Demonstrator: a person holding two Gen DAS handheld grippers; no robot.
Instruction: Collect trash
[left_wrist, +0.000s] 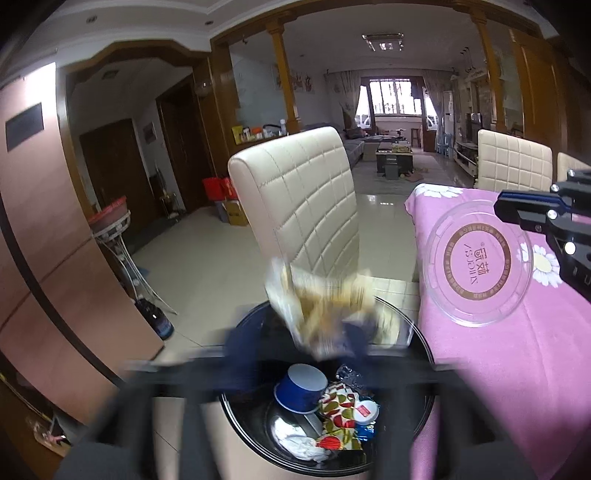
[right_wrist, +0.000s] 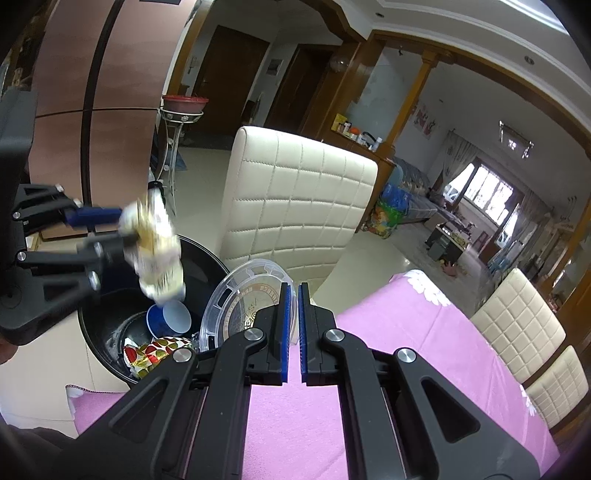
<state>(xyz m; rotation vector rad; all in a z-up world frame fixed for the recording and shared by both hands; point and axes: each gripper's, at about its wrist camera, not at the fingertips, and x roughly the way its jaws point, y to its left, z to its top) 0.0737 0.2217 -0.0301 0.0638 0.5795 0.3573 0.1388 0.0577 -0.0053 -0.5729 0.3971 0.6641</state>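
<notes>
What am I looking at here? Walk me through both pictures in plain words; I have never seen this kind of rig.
There is no robot: a person holds a two-finger gripper in each hand, and each one carries a wide-angle camera that looks along its fingers. One picture comes from the left hand's camera, the other from the right's.

In the right-hand view, the right gripper is shut on the rim of a clear plastic lid, above a table with a pink flowered cloth. The left gripper is open over a black trash bin. A crumpled wrapper is at its tips, too blurred to tell if they touch. The bin already holds a blue cup and other wrappers. A cream chair stands behind it.
</notes>
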